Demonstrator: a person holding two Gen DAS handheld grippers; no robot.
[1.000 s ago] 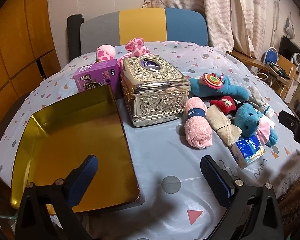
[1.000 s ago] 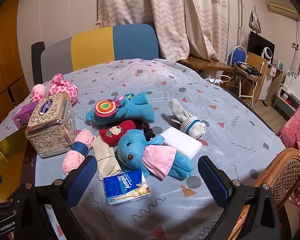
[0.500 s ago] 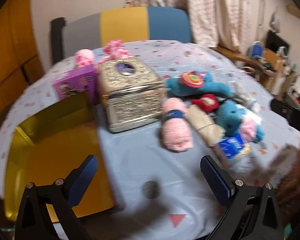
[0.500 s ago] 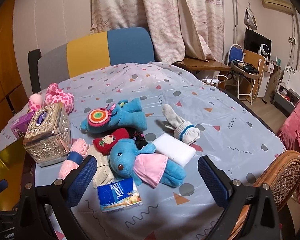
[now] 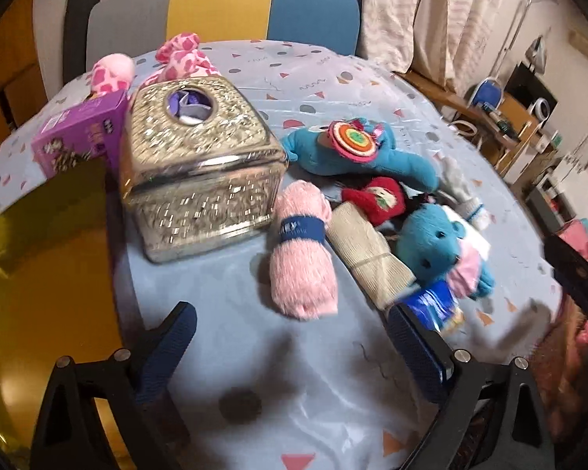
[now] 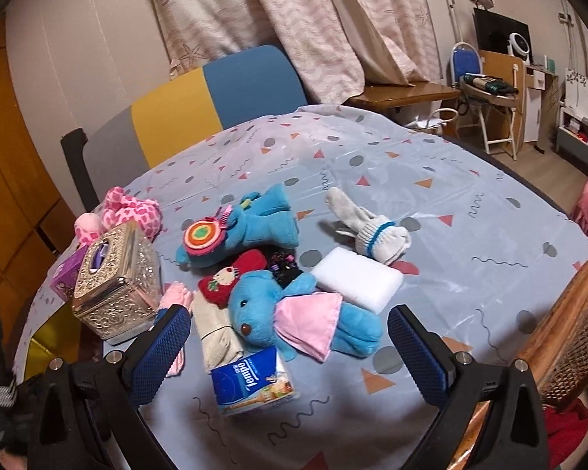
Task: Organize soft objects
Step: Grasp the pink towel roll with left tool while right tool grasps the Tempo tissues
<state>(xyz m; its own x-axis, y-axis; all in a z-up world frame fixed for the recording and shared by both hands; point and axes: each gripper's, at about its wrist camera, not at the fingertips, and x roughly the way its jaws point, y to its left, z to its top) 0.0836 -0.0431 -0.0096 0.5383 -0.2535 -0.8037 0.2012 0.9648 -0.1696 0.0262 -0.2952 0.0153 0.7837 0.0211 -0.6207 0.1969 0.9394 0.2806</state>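
Soft things lie in a heap on the table: a pink rolled towel [image 5: 302,252], a beige rolled cloth [image 5: 368,252], a blue teddy in a pink dress [image 6: 294,313], a blue plush with a rainbow disc [image 6: 251,227], a red plush [image 6: 233,276], a white glove [image 6: 366,225] and a white sponge [image 6: 356,278]. My left gripper [image 5: 294,348] is open and empty, just short of the pink towel. My right gripper [image 6: 290,352] is open and empty, over the tissue pack [image 6: 253,382] in front of the teddy.
A gold tray [image 5: 39,286] lies at the left. A silver tissue box [image 5: 200,176], a purple box [image 5: 82,137] and a pink spotted plush [image 5: 176,58] stand behind it. A wicker chair [image 6: 568,325] is at the right edge, and a colourful chair back [image 6: 215,105] is beyond the table.
My left gripper has swung right and forward, from over the gold tray toward the pink towel. My right gripper has edged forward over the tissue pack. Both stay open.
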